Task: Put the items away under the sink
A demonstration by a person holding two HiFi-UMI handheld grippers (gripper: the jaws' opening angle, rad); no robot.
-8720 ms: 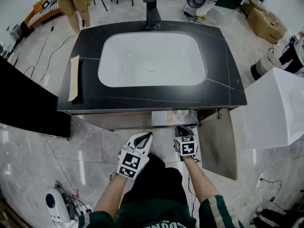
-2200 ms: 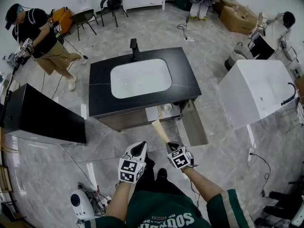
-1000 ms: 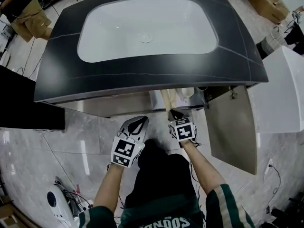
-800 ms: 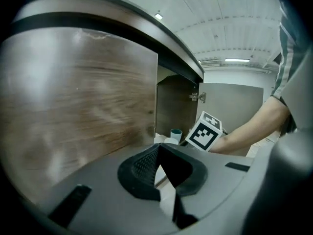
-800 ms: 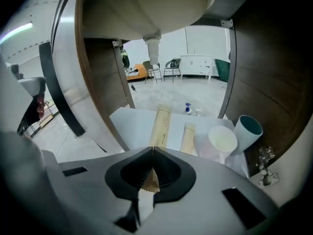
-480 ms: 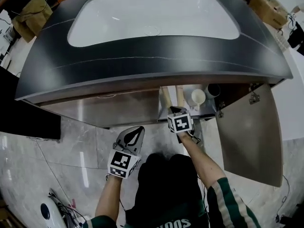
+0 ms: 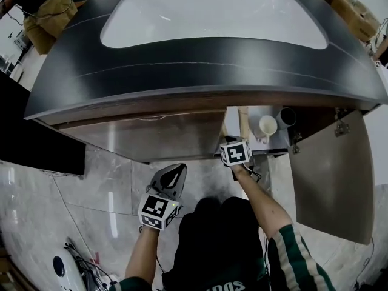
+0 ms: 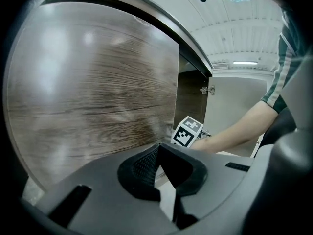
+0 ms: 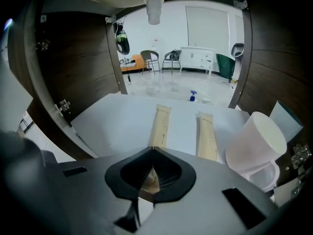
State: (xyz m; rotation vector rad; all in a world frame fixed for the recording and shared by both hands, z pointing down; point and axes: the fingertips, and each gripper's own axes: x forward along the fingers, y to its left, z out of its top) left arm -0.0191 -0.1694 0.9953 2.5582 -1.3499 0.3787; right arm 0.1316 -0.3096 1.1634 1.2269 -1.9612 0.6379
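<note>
Packet (image 9: pixel 160 125) clamped in right gripper (image 7: pixel 233 141) at shelf (image 9: pixel 112 119) front edge; left gripper (image 7: pixel 174 174) closed, empty, facing door (image 8: pixel 98 97).

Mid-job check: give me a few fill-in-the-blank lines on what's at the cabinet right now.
1. In its own view, the right gripper is shut on the held packet, which lies to the ____ of the loose packet.
2. The white cup sits to the ____ of the loose packet.
3. The left gripper, holding nothing, faces a wood-grain door that is ____.
Missing words: left; right; closed.
</note>
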